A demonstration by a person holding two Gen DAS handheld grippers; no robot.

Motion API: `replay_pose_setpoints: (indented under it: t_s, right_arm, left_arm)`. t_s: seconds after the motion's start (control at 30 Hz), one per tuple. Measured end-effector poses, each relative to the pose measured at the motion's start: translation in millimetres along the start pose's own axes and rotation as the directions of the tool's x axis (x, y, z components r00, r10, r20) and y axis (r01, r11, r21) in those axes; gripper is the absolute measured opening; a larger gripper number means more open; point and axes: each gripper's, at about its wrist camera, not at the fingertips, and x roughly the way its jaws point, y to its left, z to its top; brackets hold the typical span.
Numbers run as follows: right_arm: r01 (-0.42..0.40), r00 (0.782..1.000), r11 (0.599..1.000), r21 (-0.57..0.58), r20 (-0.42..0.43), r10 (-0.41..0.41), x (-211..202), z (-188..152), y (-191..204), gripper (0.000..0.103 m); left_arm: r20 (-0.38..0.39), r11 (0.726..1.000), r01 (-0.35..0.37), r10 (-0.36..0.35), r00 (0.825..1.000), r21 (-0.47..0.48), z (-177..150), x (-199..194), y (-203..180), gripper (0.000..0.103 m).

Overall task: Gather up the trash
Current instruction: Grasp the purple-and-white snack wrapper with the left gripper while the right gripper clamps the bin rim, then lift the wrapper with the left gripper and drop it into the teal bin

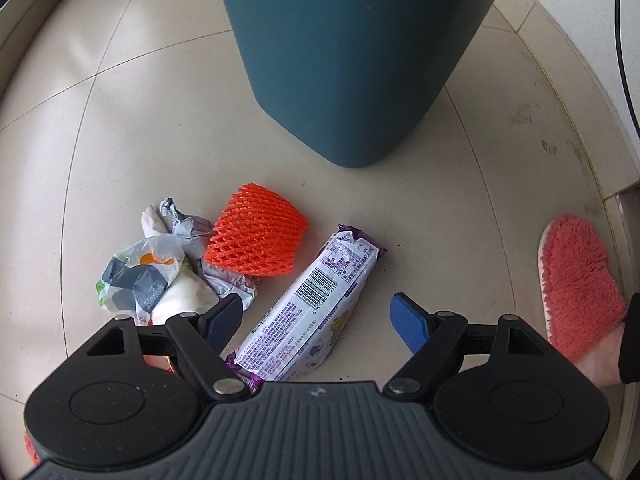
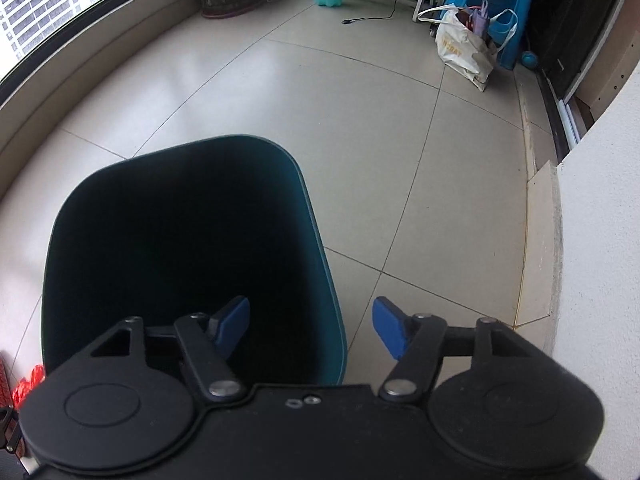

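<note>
Most of the job is still ahead, I'd say. The purple snack wrapper (image 1: 316, 304), orange foam net (image 1: 256, 242) and crumpled plastic bag (image 1: 148, 276) all lie on the floor right in front of the teal bin (image 2: 192, 264). The left gripper (image 1: 316, 322) hangs released over the wrapper, fingers straddling it. The right gripper (image 2: 310, 330) is empty above the bin's rim; the inside's too dark to judge.
</note>
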Motion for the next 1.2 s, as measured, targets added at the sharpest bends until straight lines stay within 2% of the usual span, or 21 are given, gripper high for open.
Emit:
replay_pose_setpoints:
  t_s: [0.2,0.3,0.37,0.43,0.57,0.67,0.73,0.77,0.9,1.07,1.2]
  right_arm:
    - [-0.036,0.999,0.999,-0.017,-0.031,0.036,15,-9,-3,0.029]
    - [-0.048,0.998,0.998,-0.033,-0.034,0.047,22,-9,-5,0.025]
    - [-0.044,0.998,0.997,-0.057,-0.038,0.042,26,-9,-3,0.024]
    - [-0.039,0.998,0.996,-0.079,-0.044,0.035,29,-7,0,0.023]
    - [-0.005,0.999,0.993,-0.115,-0.055,-0.001,35,-4,7,0.011]
    - [0.011,0.999,0.990,-0.138,-0.051,-0.018,34,-4,10,0.009]
    - [0.023,0.998,0.986,-0.163,-0.048,-0.031,34,-4,13,0.009]
    - [0.029,0.998,0.984,-0.175,-0.047,-0.038,33,-5,15,0.009]
    - [0.032,0.998,0.979,-0.201,-0.053,-0.044,33,-5,18,0.009]
    - [0.000,0.998,0.977,-0.214,-0.065,-0.014,29,-14,19,0.007]
    - [-0.030,0.998,0.972,-0.235,-0.067,0.015,22,-27,21,0.006]
  left_arm:
    - [-0.076,0.988,-0.013,0.025,0.997,0.156,0,57,-16,0.081]
    - [-0.085,0.974,-0.035,0.056,0.995,0.226,-4,74,-22,0.081]
    - [-0.081,0.967,-0.056,0.078,0.994,0.250,-6,82,-21,0.081]
    - [-0.105,0.966,-0.043,0.071,0.992,0.253,-9,92,-17,0.081]
    - [-0.133,0.959,-0.048,0.088,0.987,0.279,-19,106,-16,0.081]
    - [-0.130,0.959,-0.058,0.098,0.987,0.278,-23,109,-15,0.080]
    - [-0.132,0.963,-0.064,0.101,0.986,0.264,-25,111,-13,0.070]
    - [-0.129,0.963,-0.073,0.109,0.986,0.260,-26,110,-13,0.060]
    - [-0.122,0.971,-0.082,0.112,0.986,0.226,-27,105,-8,0.051]
    - [-0.129,0.984,-0.081,0.102,0.986,0.160,-31,100,-1,0.049]
    - [-0.132,0.994,-0.069,0.080,0.988,0.088,-32,80,6,0.048]
